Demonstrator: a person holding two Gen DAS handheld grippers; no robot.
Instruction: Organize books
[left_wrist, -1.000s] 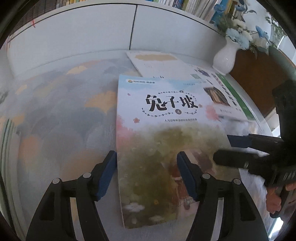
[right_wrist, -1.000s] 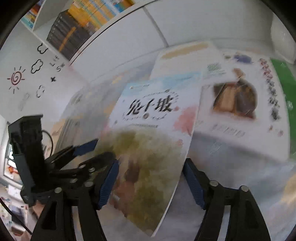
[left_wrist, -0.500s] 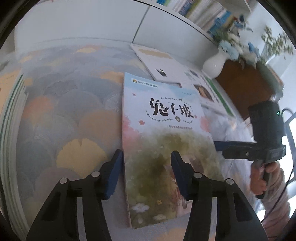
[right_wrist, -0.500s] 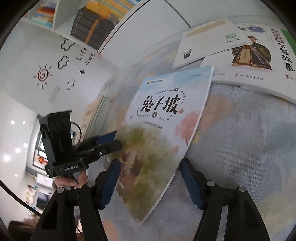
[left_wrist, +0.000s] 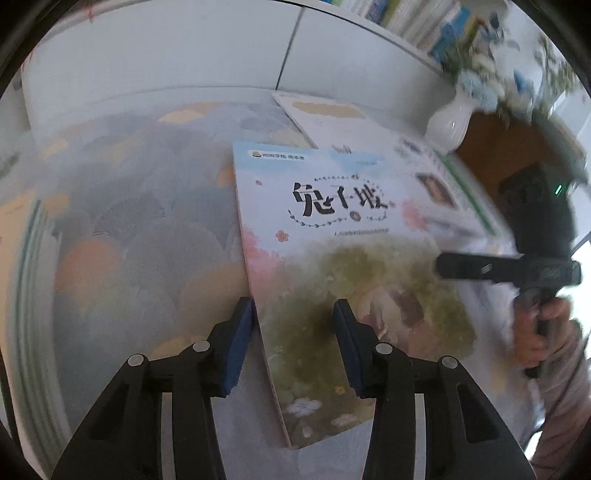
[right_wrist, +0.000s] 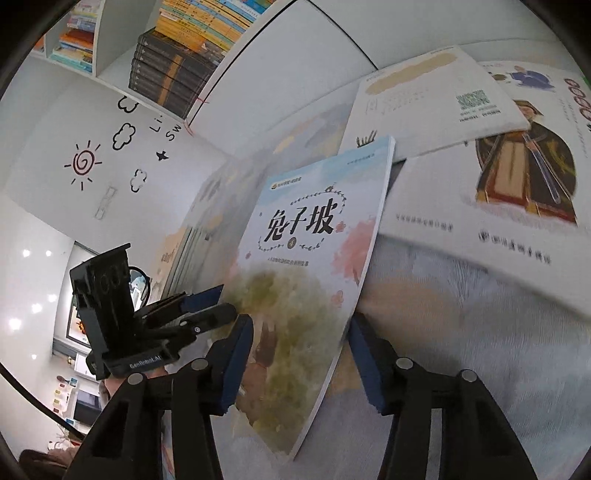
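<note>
Pastel-covered and thin, the picture book (left_wrist: 332, 266) is being taken up from the patterned cloth (left_wrist: 140, 229), where it is lying face up with its far corner overlapping two other books, a white one (right_wrist: 432, 99) and one bearing a robed figure (right_wrist: 517, 177). The grasping step of the tidying is judged to be in hand: the book is being approached from both long sides at once. The left gripper (left_wrist: 293, 343) is being closed over the spine edge; its jaws have just been narrowing, the book's edge is standing between them, one pad (left_wrist: 240, 343) is lying right beside the spine, and no firm pinch is being shown yet. The right gripper (right_wrist: 299, 354) is likewise being drawn in around the opposite, page-edge side, its jaws half spread with the cover between them; whether the pads are touching cannot be told. Next, a full squeeze on both edges is being called for before any lift.
</note>
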